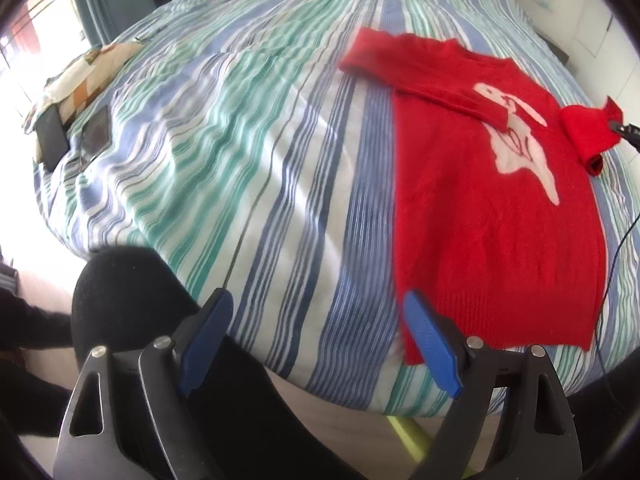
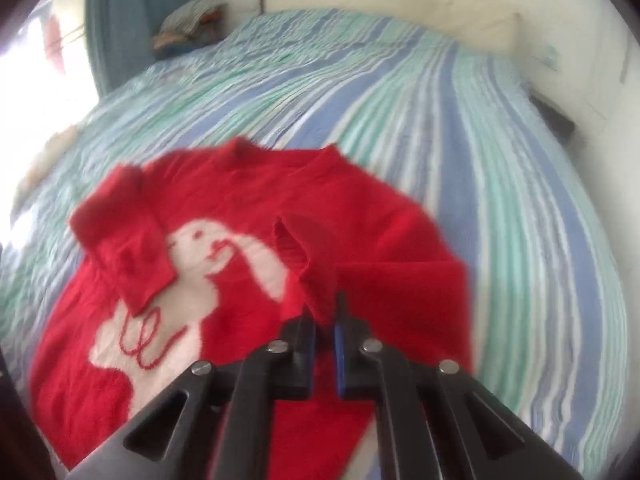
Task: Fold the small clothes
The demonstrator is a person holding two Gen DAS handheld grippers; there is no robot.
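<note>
sweater (image 2: pixel 224 264) is lying ahead of the right hand-held gripper (image 2: pixel 324 320), which is pinching its sleeve (image 2: pixel 320 264), angling down; the left hand-held gripper (image 1: pixel 316 312) is gaping wide, empty.

We see our right gripper (image 2: pixel 325 316) clamped on the sweater's (image 2: pixel 224 280) sleeve (image 2: pixel 316 264), lifted over the white figure. The sweater lies on a striped bed (image 2: pixel 440 100).

- The right gripper (image 2: pixel 324 320) covers the lower middle of the red sweater (image 2: pixel 224 280), which is blurred.
- The left wrist view cuts off the right gripper at its edge.
- The clothes pile (image 2: pixel 188 28) is too blurred to tell.
</note>
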